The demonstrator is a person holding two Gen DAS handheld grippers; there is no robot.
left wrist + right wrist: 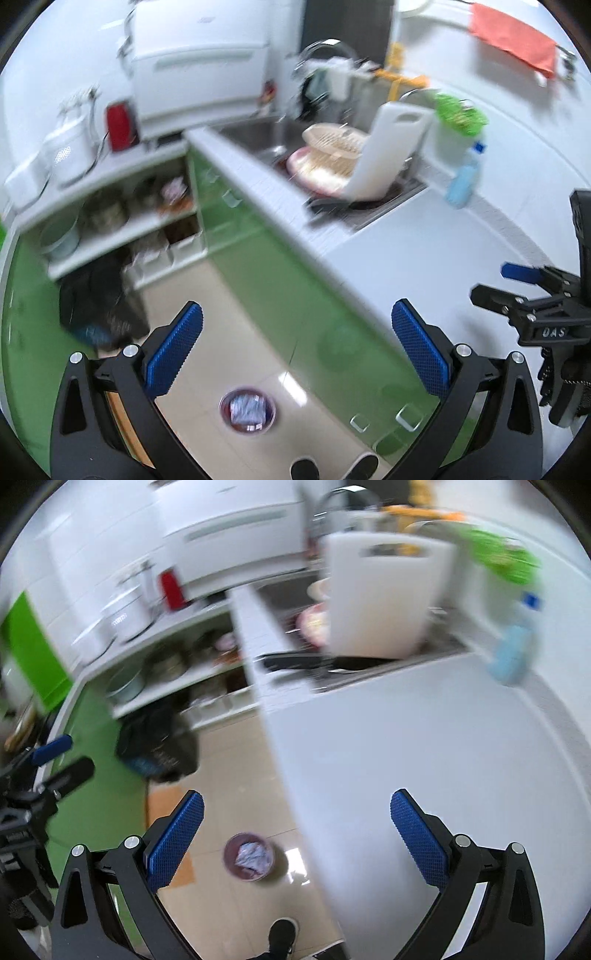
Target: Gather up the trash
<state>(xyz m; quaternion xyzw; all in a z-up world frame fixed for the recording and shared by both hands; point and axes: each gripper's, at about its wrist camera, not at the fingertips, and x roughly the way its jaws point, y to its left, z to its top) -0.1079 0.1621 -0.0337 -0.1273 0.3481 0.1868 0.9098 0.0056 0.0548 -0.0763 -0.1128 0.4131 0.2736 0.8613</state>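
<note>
A small round purple bin [247, 409] stands on the tiled floor with crumpled white trash inside; it also shows in the right wrist view [249, 856]. My left gripper [295, 347] is open and empty, held high above the floor and bin. My right gripper [295, 830] is open and empty, above the white counter edge and the floor. The right gripper shows at the right edge of the left wrist view [532, 306]. The left gripper shows at the left edge of the right wrist view [44, 764].
A white counter [424, 760] with green cabinet fronts [280, 280] runs back to a sink [266, 136] holding a white cutting board [384, 598] and colanders. A blue bottle [513, 646] stands on the counter. A black bag [159, 742] lies by open shelves [110, 221].
</note>
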